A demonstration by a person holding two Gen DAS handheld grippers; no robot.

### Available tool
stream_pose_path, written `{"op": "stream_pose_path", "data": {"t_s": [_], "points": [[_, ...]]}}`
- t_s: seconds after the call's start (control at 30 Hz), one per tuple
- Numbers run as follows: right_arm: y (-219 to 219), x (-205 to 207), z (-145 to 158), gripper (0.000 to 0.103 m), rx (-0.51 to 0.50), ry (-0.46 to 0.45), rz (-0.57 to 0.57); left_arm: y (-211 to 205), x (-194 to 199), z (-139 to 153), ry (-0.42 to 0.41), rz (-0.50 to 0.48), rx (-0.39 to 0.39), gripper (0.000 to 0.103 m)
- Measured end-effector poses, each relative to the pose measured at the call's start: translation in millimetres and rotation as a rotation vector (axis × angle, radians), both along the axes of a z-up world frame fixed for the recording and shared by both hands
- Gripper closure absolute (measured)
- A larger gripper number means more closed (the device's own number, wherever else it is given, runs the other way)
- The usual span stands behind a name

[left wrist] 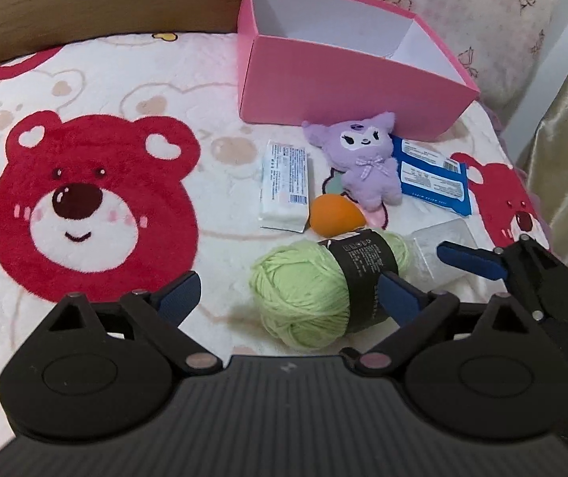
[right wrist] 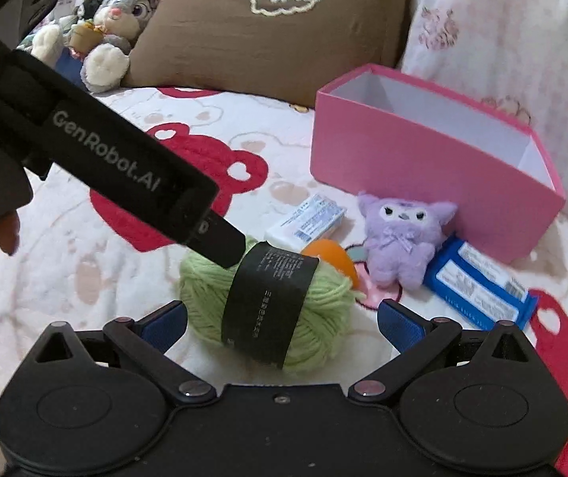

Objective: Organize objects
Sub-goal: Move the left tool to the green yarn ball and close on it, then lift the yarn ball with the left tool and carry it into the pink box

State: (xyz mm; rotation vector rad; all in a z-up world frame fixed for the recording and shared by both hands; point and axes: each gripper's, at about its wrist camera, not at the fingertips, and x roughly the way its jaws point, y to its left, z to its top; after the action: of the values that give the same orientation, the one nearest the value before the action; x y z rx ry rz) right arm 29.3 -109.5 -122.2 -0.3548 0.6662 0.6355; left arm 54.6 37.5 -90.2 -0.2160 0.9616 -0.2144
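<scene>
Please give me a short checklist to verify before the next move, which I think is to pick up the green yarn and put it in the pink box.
1. Pink box open, no lid: ok.
2. Box has room: ok as far as visible; its floor is only partly seen.
3. Right gripper open: ok.
4. Green yarn lies between the right gripper's fingers, not yet pinched: ok.
5. Left gripper open and clear of the yarn: not ok; it reaches in close above the ball and may collide.
6. Orange ball touches the yarn and may roll: cannot tell.
</scene>
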Motion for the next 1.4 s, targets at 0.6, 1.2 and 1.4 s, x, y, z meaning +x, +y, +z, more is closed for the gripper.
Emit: {"op": "stream_pose_path", "data": {"t_s": [0.6, 1.2, 1.4], "points": [[0.1, 28.1, -26.7, 0.002, 0.142, 0.132, -0.053, 12.8, 13.4, -38.7, 0.018, 0.051, -0.240, 0.046], [2.5, 19.9, -14.5, 0.019, 0.146, 0.160, -0.074, -6.5, -9.3, -25.0, -0.041, -0.017, -0.147, 0.047], [-4.9, 9.0, 11.2, 0.021, 0.158, 0.150, -0.076, -10.9, -19.8, 4.6, -0.065, -0.033, -0.129, 0.049]]}}
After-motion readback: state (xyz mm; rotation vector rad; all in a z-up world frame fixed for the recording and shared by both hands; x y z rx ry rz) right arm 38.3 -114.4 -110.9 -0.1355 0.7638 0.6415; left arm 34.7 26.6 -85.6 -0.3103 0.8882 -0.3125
